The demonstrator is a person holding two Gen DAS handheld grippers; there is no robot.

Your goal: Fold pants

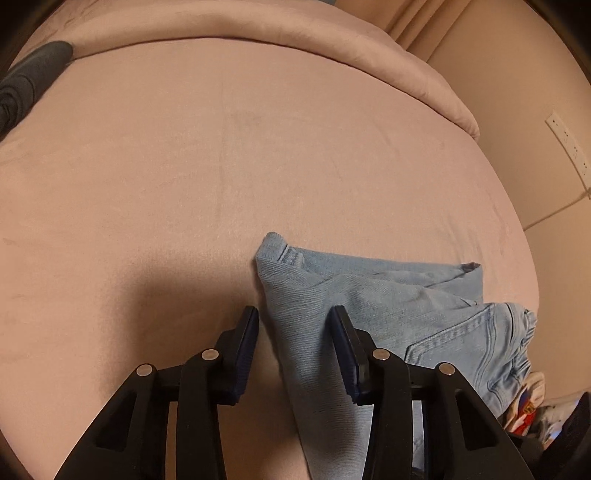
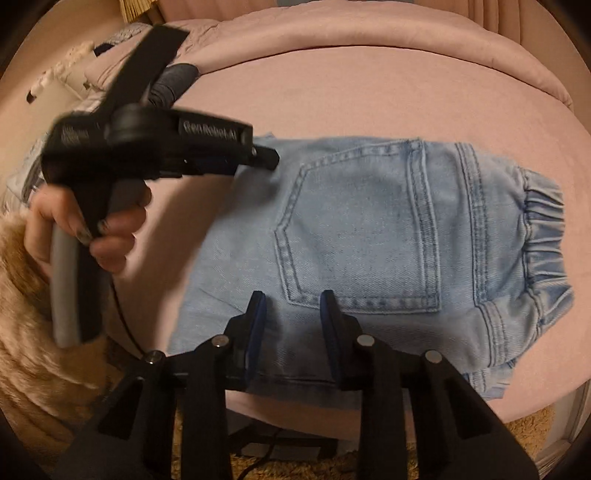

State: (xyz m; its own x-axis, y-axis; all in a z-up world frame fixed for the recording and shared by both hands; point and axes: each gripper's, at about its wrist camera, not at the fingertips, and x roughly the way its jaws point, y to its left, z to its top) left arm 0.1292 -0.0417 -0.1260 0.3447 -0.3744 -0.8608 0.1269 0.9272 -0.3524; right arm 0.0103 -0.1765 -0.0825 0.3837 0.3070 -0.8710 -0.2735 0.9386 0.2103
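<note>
Pink bedsheet (image 2: 332, 92) carries folded denim pants (image 2: 369, 229).

The folded pants (image 2: 388, 236) are laid on the bed (image 2: 332, 96) along its near edge, with the waistband turned toward the right edge. A rolled blanket (image 2: 369, 33) is stretched along the far edge, and a bundled garment (image 2: 173, 83) is placed near the far left corner.

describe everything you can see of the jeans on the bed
The jeans are light blue, faded denim, folded into a compact, roughly rectangular bundle lying flat on the pink bedsheet. A back pocket with double stitching faces up, and a gathered elastic waistband bunches at the right end. The left gripper hovers at the bundle's far left corner and the right gripper above its near edge; both look open, gripping nothing.
</note>
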